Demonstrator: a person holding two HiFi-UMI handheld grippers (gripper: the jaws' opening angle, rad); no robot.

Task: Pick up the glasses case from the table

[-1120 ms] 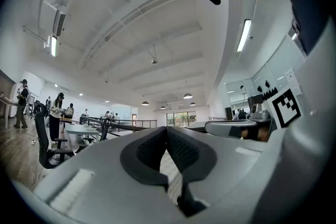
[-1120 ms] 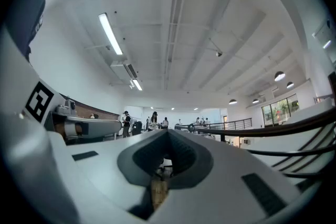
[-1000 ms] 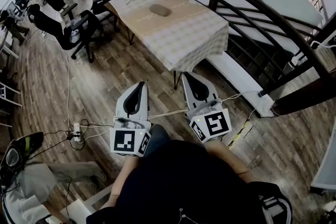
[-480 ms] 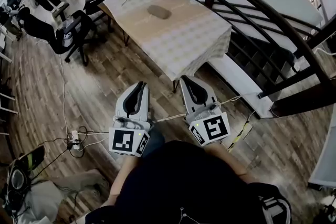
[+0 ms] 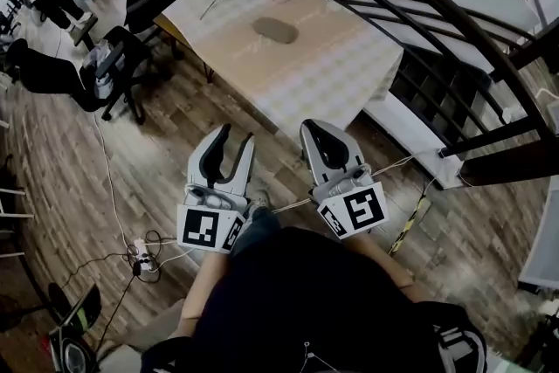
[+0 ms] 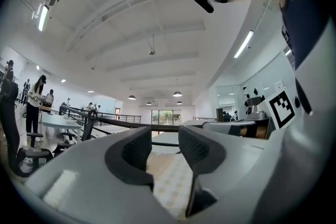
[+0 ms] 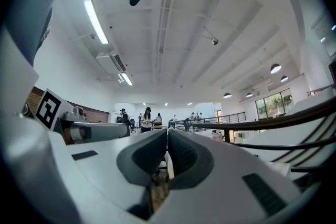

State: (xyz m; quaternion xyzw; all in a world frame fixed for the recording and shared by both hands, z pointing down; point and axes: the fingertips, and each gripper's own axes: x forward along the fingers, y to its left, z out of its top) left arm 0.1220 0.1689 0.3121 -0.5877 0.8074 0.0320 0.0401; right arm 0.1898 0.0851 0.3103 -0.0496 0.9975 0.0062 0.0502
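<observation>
Head view: we stand short of the checked table (image 5: 349, 65). The glasses case (image 5: 275, 31) lies near its middle, far ahead of both grippers and well apart from them, with its long axis running left to right. It sits roughly between the lines of the left gripper (image 5: 236, 135) and the right gripper (image 5: 319, 128), so neither looks clearly nearer.

Left gripper view: the jaws stand apart, having just been opening, with nothing between them and only the table showing beyond.

Right gripper view: the jaws are pressed together on nothing.

We judge the coming move to be a forward reach over the near table edge. No brand or lettering is legible; only the square markers (image 5: 203, 229) on the cubes show.
</observation>
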